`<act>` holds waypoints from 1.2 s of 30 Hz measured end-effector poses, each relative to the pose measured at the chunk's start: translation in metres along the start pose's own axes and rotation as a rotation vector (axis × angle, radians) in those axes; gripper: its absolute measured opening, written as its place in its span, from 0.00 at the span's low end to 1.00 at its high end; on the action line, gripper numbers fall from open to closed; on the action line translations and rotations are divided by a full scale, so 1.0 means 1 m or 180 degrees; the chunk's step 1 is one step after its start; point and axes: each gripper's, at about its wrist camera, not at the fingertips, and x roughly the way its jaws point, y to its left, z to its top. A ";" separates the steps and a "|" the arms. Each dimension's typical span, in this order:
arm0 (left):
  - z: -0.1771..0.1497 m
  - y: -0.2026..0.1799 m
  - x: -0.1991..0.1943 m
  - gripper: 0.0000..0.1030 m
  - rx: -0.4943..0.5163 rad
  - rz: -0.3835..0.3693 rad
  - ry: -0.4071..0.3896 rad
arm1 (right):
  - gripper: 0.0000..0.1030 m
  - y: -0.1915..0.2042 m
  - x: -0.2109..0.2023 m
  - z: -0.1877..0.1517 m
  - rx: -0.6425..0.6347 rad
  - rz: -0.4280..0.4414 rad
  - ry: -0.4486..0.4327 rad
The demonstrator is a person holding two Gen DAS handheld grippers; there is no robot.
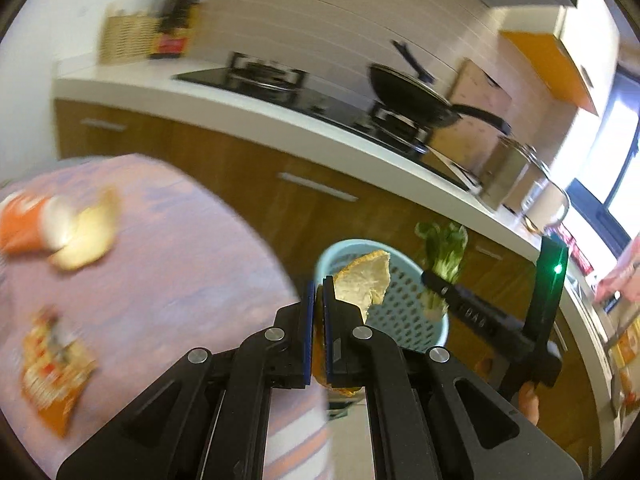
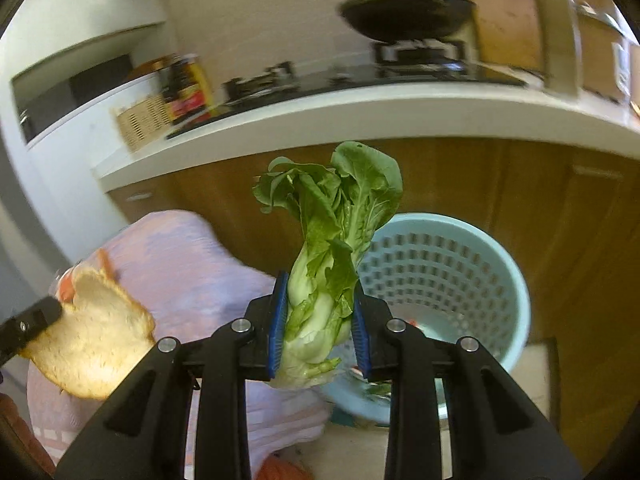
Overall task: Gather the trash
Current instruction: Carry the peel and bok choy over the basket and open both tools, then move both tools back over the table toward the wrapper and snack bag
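Observation:
My left gripper (image 1: 319,312) is shut on a slice of bread (image 1: 366,280) and holds it in the air beside the table, in front of a light blue perforated basket (image 1: 404,320). The bread also shows at the left of the right wrist view (image 2: 96,348). My right gripper (image 2: 320,320) is shut on a green bok choy (image 2: 332,232), held upright in front of the basket (image 2: 452,280). In the left wrist view the right gripper (image 1: 432,280) with the bok choy (image 1: 444,248) hangs over the basket's right rim.
A round table with a pink cloth (image 1: 160,272) carries another bread slice (image 1: 92,232), an orange cup (image 1: 28,224) and an orange snack wrapper (image 1: 52,372). Behind stand a white counter (image 1: 240,112), a stove with a black wok (image 1: 412,92) and wooden cabinets.

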 end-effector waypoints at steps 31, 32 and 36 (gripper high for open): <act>-0.003 -0.068 0.145 0.44 0.0374 0.0017 0.0456 | 0.58 -0.070 0.031 -0.002 0.0194 -0.0075 0.0408; -0.004 -0.067 0.140 0.44 0.0403 0.0048 0.0474 | 0.58 -0.066 0.029 -0.002 0.0175 -0.0042 0.0391; -0.010 -0.056 0.102 0.45 0.0426 0.0064 0.0374 | 0.58 -0.039 0.021 0.000 0.0005 0.0034 0.0289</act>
